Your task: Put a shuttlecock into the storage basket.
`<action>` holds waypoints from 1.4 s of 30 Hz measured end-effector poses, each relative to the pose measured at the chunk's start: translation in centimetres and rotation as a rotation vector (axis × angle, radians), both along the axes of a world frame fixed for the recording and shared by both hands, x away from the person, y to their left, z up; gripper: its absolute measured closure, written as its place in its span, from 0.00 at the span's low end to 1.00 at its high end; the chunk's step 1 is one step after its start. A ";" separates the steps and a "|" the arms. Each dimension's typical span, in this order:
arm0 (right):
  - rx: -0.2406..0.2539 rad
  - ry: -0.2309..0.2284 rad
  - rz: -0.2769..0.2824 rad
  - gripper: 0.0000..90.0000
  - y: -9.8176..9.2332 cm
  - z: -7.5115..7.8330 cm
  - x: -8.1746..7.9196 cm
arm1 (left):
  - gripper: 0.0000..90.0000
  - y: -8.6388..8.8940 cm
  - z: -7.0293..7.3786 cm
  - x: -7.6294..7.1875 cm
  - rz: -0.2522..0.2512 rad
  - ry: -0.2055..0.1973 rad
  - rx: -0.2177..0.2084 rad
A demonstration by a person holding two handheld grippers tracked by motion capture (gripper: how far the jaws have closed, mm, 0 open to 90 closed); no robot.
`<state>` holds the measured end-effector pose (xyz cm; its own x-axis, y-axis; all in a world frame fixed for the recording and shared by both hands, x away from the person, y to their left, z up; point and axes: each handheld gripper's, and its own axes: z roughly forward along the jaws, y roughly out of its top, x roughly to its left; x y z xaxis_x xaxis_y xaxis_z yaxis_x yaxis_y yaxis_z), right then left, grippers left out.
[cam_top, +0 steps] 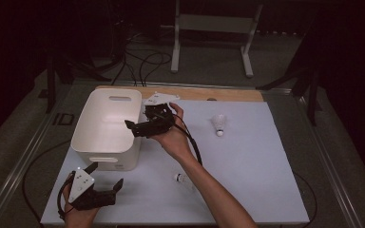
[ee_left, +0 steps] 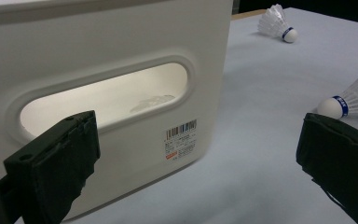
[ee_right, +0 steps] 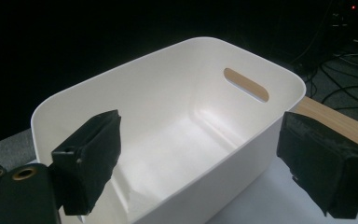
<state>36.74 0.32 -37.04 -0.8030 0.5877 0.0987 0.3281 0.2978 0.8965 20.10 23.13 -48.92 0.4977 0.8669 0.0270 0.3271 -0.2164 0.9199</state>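
A white plastic bin [cam_top: 105,147] stands on the left of the white mat. My right gripper [cam_top: 138,121] hovers over the bin's right rim, jaws open with nothing between them; in the right gripper view [ee_right: 198,149] they frame the bin's inside [ee_right: 177,140]. At the near left corner my left gripper [cam_top: 107,175] is open, facing the bin's handle slot [ee_left: 107,100]. Through the slot a faint feathery shape [ee_left: 151,101] lies on the bin floor. One shuttlecock [cam_top: 218,124] lies at the far right, another [cam_top: 184,179] under the right forearm.
A wooden strip [cam_top: 228,94] runs along the mat's far edge. Cables [cam_top: 142,61] and a white stand [cam_top: 209,28] occupy the floor beyond. Metal rails [cam_top: 24,156] border the table. The right half of the mat [cam_top: 256,166] is open room.
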 end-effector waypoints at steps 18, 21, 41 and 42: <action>-0.007 -0.006 -0.004 0.11 -1.5 -0.2 -0.1 | 0.00 0.0 0.0 0.1 -0.004 0.001 0.003; -0.005 -0.003 -0.007 0.11 -1.8 -0.1 -0.1 | 0.00 0.0 -0.1 0.1 -0.002 0.002 0.000; -0.017 -0.023 -0.047 0.11 -4.6 0.1 0.7 | 0.00 0.0 0.0 0.1 -0.002 0.001 0.001; -0.017 -0.021 -0.053 0.11 -4.8 0.1 0.8 | 0.00 0.0 0.0 0.1 -0.002 -0.001 0.000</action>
<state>37.53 -4.43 -36.92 -0.7727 0.6307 0.0716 0.3249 0.2960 0.8983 20.19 23.11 -48.96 0.4992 0.8661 0.0278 0.3255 -0.2172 0.9203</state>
